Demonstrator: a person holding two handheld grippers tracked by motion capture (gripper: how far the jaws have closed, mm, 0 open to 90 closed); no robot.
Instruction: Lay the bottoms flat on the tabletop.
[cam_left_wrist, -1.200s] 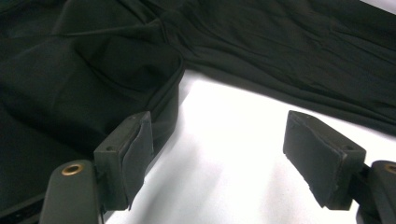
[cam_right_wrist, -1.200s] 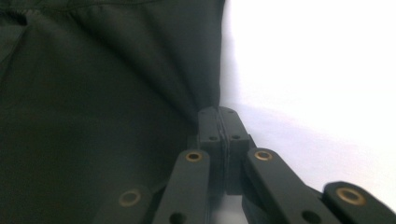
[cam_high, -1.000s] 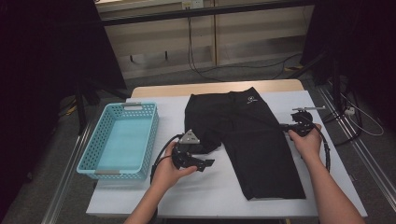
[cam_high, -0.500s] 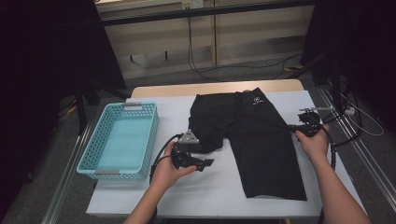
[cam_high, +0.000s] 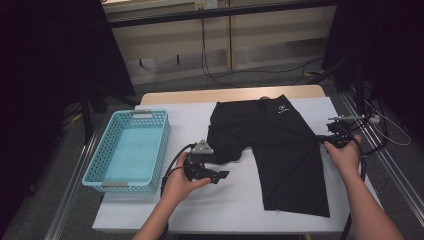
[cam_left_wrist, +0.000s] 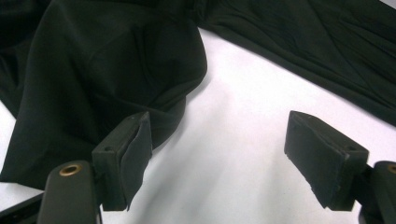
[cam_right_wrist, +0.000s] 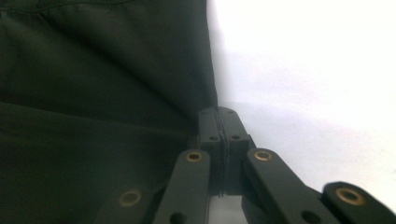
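Black shorts lie on the white worktop. The right hand-held gripper pinches their side edge to pull the cloth flat; the left hand-held gripper waits wide open, empty, beside the bunched leg.

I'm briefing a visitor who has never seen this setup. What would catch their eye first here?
The black shorts spread across the white table, one leg bunched toward the open left gripper. The right gripper is shut at the shorts' right edge. A turquoise basket sits at the table's left.
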